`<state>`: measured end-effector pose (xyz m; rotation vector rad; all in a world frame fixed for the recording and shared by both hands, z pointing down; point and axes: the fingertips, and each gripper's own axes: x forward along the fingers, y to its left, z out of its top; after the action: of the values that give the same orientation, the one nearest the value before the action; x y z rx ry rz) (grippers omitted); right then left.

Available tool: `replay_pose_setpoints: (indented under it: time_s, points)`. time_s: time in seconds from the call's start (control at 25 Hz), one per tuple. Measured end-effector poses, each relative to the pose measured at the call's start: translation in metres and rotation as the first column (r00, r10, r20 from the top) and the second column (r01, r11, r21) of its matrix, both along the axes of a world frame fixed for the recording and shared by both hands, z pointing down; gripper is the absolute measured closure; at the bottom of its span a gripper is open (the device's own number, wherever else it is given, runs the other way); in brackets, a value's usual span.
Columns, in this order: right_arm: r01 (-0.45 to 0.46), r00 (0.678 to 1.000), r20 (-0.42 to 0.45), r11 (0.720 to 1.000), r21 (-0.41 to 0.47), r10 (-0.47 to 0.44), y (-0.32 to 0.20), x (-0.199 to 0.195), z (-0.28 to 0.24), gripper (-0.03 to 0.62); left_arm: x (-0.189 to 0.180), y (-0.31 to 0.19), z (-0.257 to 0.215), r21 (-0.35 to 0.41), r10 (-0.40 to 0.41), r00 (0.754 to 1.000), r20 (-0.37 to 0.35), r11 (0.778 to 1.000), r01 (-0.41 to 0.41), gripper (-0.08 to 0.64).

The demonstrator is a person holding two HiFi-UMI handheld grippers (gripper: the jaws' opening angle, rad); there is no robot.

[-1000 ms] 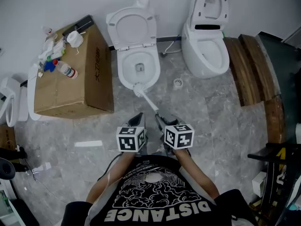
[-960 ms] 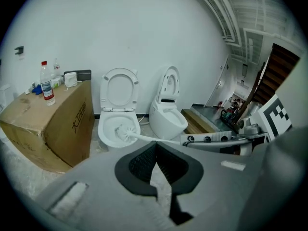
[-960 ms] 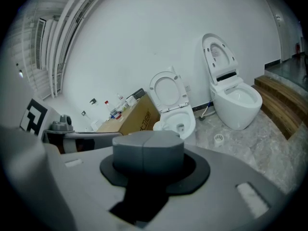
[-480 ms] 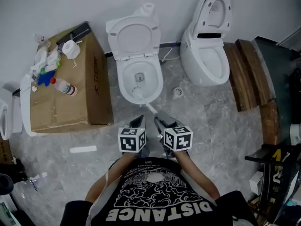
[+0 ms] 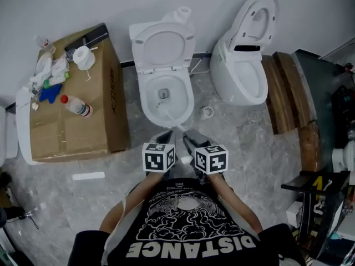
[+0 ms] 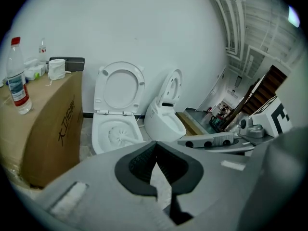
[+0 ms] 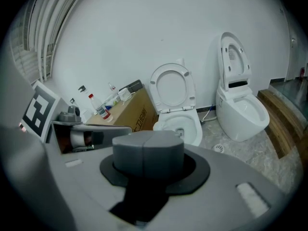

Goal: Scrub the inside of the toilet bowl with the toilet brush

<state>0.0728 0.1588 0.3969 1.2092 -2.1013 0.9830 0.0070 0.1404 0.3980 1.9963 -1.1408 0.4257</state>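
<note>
Since scrubbing's a one-hand job, my right tongs (image 5: 190, 137) clamp the toilet brush (image 5: 163, 111), head down inside the toilet bowl (image 5: 146, 101), while my left tongs (image 5: 166, 137) hang closed and empty just in front of it.

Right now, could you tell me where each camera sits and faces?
Head view: on the person's head, steeply down at the centre toilet; forearms, left hand-held gripper and right hand-held gripper show.
Left gripper view: rides the left one, faces that toilet over shut jaws.
Right gripper view: rides the right one, same way, jaws shut on the toilet brush.
Shared: that toilet, cardboard box.
</note>
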Motion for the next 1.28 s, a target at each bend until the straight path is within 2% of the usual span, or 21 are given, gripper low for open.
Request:
replay_pose_setpoints:
  time_s: [0.4, 0.8, 0.88, 1.04, 1.28]
  points:
    - [0.016, 1.0, -0.013, 0.999, -0.05, -0.017, -0.025, -0.01, 0.02, 0.442, -0.015, -0.022, 0.014, -0.026, -0.02, 1.0, 0.002, 0.999, 0.02, 0.563]
    - [0.151, 0.988, -0.009, 0.978, -0.145, -0.154, -0.078, -0.005, 0.061, 0.442, -0.011, -0.072, 0.043, -0.098, -0.12, 0.992, 0.023, 0.988, 0.122, 0.563]
    - [0.17, 0.985, -0.004, 0.971, -0.171, -0.173, -0.091, -0.001, 0.073, 0.442, -0.009, -0.084, 0.054, -0.128, -0.144, 0.989, 0.028, 0.981, 0.146, 0.563]
    - [0.196, 0.98, 0.009, 0.953, -0.231, -0.2, -0.105, 0.006, 0.099, 0.442, -0.014, -0.098, 0.079, -0.222, -0.217, 0.974, 0.064, 0.949, 0.226, 0.563]
    - [0.25, 0.968, 0.044, 0.915, -0.316, -0.249, -0.133, 0.011, 0.145, 0.442, -0.012, -0.133, 0.098, -0.268, -0.269, 0.959, 0.086, 0.921, 0.282, 0.563]
